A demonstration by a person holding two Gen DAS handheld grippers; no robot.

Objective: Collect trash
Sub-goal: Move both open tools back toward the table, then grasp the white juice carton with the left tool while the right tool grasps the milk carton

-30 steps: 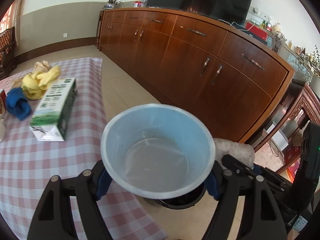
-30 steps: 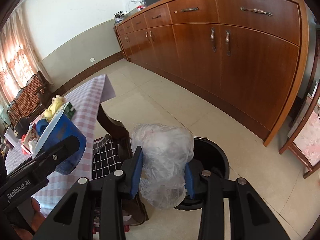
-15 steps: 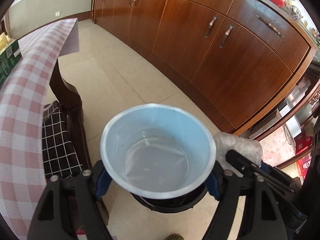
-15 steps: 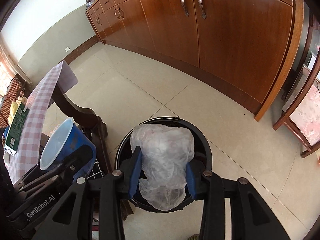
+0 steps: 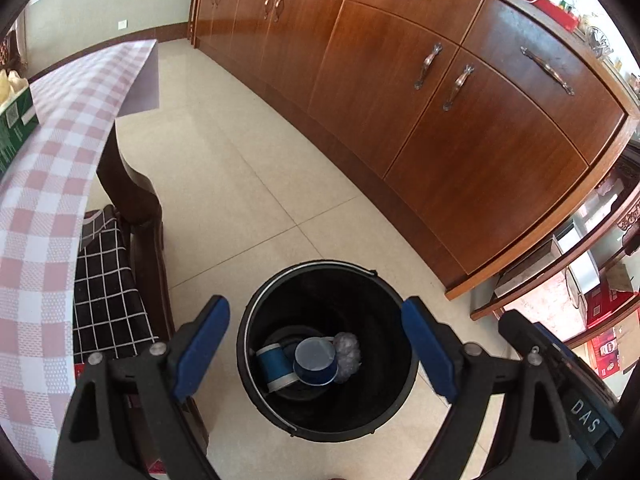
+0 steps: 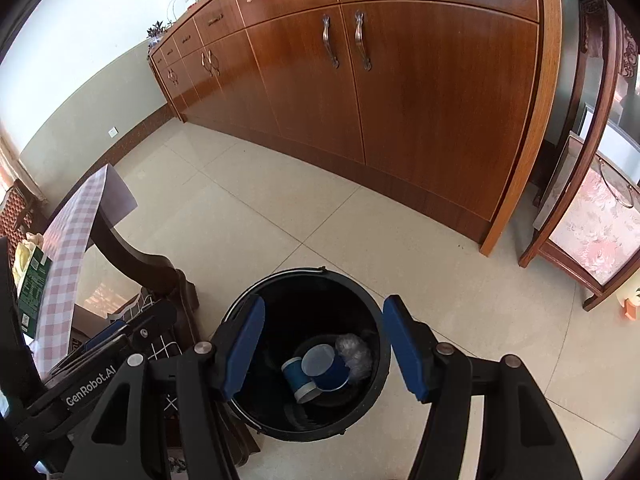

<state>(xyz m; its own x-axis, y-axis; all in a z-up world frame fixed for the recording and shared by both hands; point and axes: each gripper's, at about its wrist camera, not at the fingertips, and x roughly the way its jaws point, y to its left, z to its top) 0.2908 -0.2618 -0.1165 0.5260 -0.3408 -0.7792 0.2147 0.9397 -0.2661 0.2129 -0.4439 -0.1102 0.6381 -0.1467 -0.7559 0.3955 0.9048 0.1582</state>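
The black trash bucket [image 5: 328, 350] stands on the tiled floor [image 5: 248, 184]. Left of it are a dark wooden chair [image 5: 140, 208] with a black grid cushion [image 5: 108, 280] and the table edge under a red-checked tablecloth [image 5: 48, 184]. On the far side, a wide strip of bare tile separates the bucket from the wooden sideboard [image 5: 440, 100]; a carved side table [image 6: 592, 216] stands to the right.

The left gripper [image 5: 316, 346] hangs over the bucket mouth with its blue-padded fingers [image 5: 202, 346] spread wider than the rim, holding and touching nothing. The right gripper [image 6: 323, 346] is also above the mouth, its pads [image 6: 244, 346] spread wide and empty, the left pad over the near-left rim.

At the bucket bottom lie two blue paper cups, one [image 5: 316, 364] with its mouth upward, the other [image 5: 274, 364] on its side to the left, and a crumpled clear plastic bag [image 5: 349, 354] touching the right side of the first cup. A green carton [image 5: 14, 128] lies on the table at far left.
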